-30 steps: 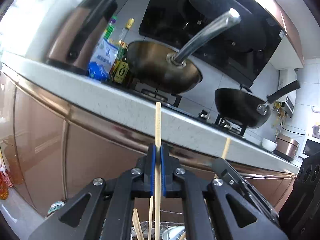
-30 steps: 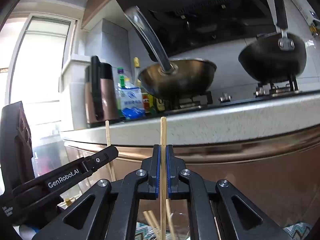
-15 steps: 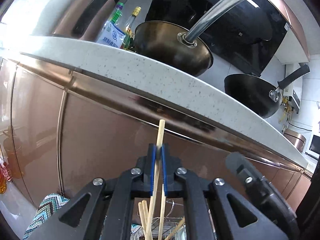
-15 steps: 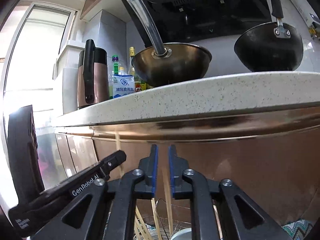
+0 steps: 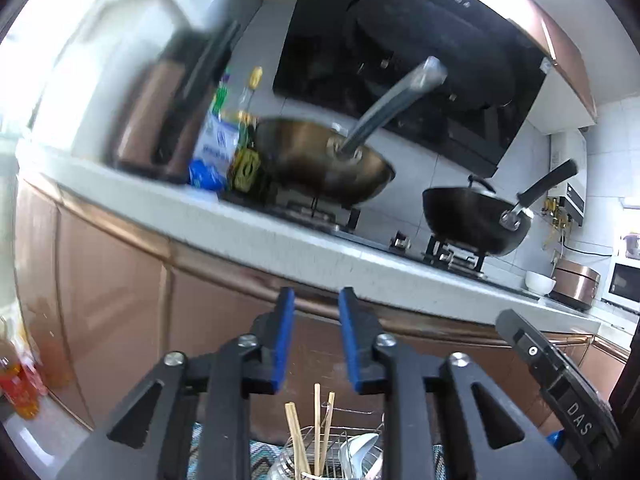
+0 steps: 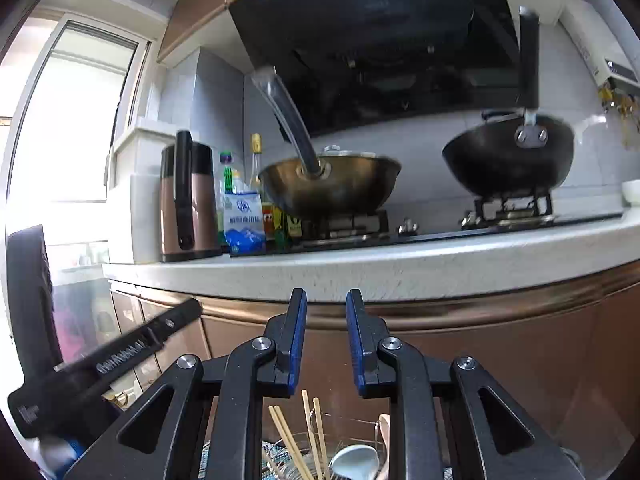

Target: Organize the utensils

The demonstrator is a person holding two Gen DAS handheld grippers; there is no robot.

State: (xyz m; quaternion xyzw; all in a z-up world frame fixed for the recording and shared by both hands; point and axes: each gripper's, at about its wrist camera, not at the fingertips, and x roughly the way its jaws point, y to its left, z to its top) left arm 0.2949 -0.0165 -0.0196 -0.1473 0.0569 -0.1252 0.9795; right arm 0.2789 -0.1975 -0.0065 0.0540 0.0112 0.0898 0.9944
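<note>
My left gripper [image 5: 316,296] points level at the cabinet front, its blue-padded jaws opening with nothing between them. My right gripper [image 6: 326,296] does the same, jaws opening and empty. Below both, several wooden chopsticks [image 5: 316,428] [image 6: 310,428] stand upright in a wire utensil holder [image 5: 352,436] [image 6: 352,428], next to white spoons [image 5: 360,448] [image 6: 352,460]. The right gripper's black body [image 5: 560,380] shows at the lower right of the left wrist view. In the right wrist view the left gripper's body [image 6: 108,360] lies at the lower left.
A speckled white counter [image 6: 400,268] runs above copper cabinet doors [image 5: 112,288]. On it sit a brass wok [image 6: 332,184], a black wok [image 6: 508,160], a copper kettle [image 6: 188,200], bottles and a salt bag [image 6: 244,224]. A range hood [image 6: 380,40] hangs above.
Both grippers let go of their chopsticks, which now stand in the holder. The jaws have spread apart, and both grippers dipped toward the holder, then rose, so the stove top is in view again.
</note>
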